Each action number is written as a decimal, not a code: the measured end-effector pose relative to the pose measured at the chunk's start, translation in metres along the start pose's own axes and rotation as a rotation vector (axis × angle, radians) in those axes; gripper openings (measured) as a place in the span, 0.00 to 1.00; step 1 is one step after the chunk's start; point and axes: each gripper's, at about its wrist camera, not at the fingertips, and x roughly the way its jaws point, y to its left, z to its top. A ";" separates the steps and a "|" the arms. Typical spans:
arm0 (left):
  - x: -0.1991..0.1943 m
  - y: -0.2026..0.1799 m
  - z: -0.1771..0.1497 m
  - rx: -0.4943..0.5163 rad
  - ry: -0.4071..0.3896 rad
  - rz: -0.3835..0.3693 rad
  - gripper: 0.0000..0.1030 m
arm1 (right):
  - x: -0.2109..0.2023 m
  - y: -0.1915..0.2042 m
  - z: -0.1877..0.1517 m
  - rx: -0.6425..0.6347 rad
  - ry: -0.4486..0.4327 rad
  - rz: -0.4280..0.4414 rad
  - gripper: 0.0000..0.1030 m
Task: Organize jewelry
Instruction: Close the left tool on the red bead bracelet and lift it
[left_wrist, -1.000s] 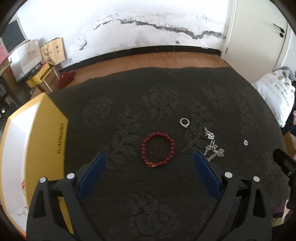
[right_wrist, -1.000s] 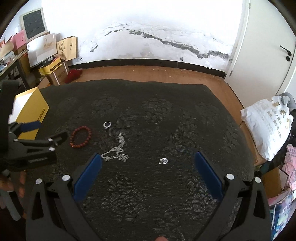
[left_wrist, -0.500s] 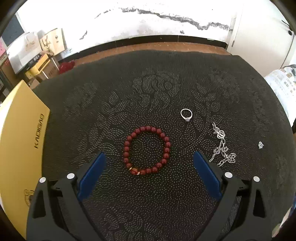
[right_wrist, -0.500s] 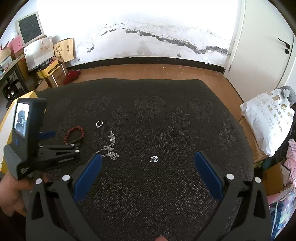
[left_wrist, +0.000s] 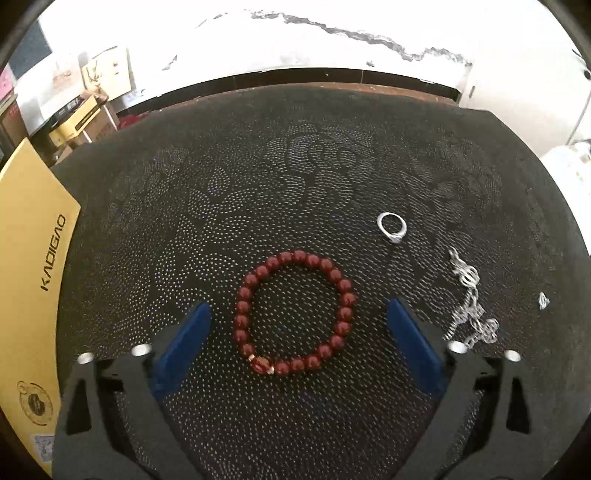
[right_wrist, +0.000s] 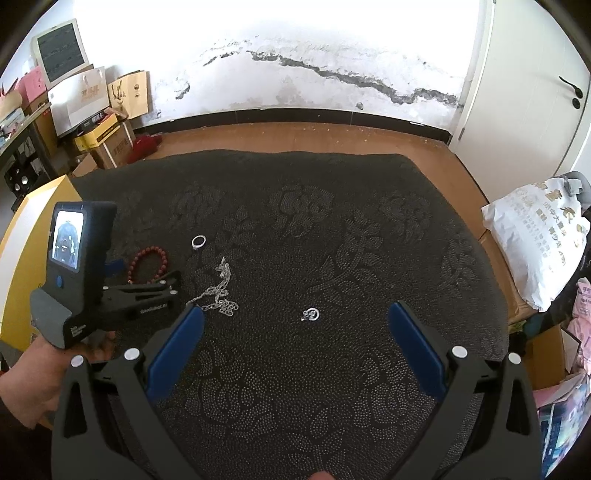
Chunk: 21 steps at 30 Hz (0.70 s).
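I had the left gripper (left_wrist: 297, 314) low over the dark patterned cloth (left_wrist: 295, 184), its jaws closing but not yet touching anything. The dark red beaded bracelet (left_wrist: 294, 311) lay flat between the 2 blue pads (left_wrist: 184, 345), a gap left on each side. Beyond the right jaw sat the silver ring (left_wrist: 392, 227); outside that jaw lay the tangled silver chain (left_wrist: 469, 302), and farther out a small silver earring (left_wrist: 543, 301). Outside the left jaw stood the yellow cardboard box (left_wrist: 29, 277). My right gripper (right_wrist: 295, 321) hung with jaws spread wide and empty, the earring on the cloth between and just ahead of them.
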 end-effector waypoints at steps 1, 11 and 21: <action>-0.005 -0.003 0.000 0.009 0.000 0.000 0.59 | 0.001 0.001 0.000 -0.003 0.003 0.005 0.94; -0.032 0.009 0.009 -0.002 0.006 0.018 0.00 | 0.006 -0.002 -0.001 -0.006 0.012 0.003 0.94; -0.111 0.044 0.016 -0.019 -0.127 -0.052 0.00 | 0.021 -0.026 -0.002 0.040 0.043 -0.015 0.94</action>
